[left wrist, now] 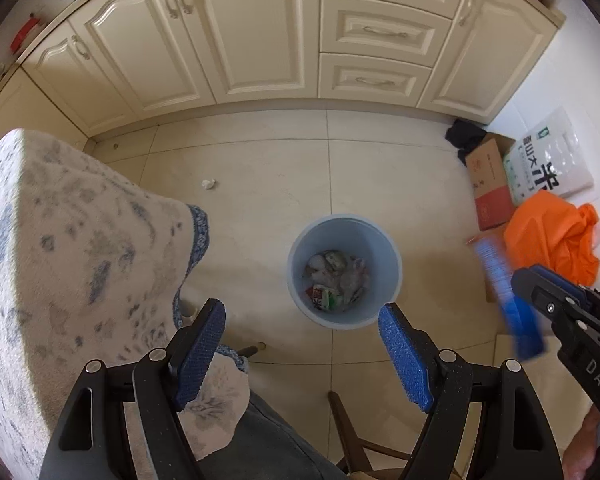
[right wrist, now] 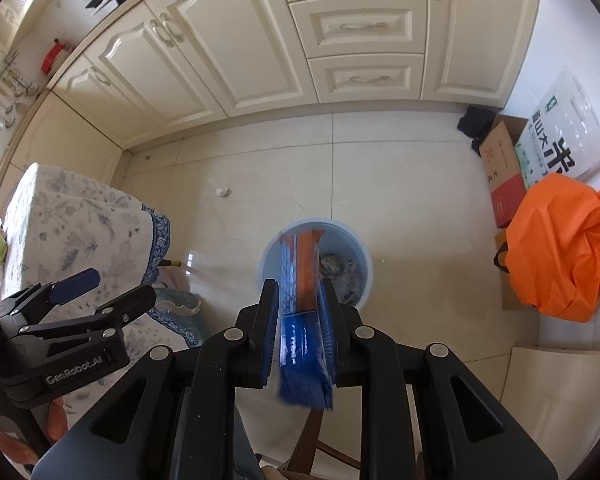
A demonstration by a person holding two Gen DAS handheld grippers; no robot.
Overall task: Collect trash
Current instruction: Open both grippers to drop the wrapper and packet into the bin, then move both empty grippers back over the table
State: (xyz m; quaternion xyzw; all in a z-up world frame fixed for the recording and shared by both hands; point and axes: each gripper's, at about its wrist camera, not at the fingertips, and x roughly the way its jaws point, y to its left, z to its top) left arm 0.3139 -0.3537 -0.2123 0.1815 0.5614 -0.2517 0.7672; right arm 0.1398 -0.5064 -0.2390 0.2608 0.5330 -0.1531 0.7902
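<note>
A light blue trash bin [left wrist: 345, 232] stands on the tiled floor with crumpled wrappers inside. My left gripper [left wrist: 302, 354] hangs above and in front of it, open with nothing between its blue pads. My right gripper [right wrist: 300, 304] is shut on a blue and orange snack wrapper [right wrist: 304, 336], held above the trash bin [right wrist: 362, 256]. In the left wrist view that blue wrapper [left wrist: 504, 292] shows at the right, clamped in the right gripper [left wrist: 528, 300]. A small crumpled white paper [left wrist: 209, 183] lies on the floor farther off; the right wrist view shows this white paper [right wrist: 221, 191] too.
A table with a blue-flowered cloth [left wrist: 60, 248] fills the left. Cream kitchen cabinets [left wrist: 260, 40] line the back. At the right stand a cardboard box [left wrist: 488, 184], a white rice bag [left wrist: 548, 160] and an orange bag [left wrist: 548, 236]. A wooden chair frame [left wrist: 348, 436] is below.
</note>
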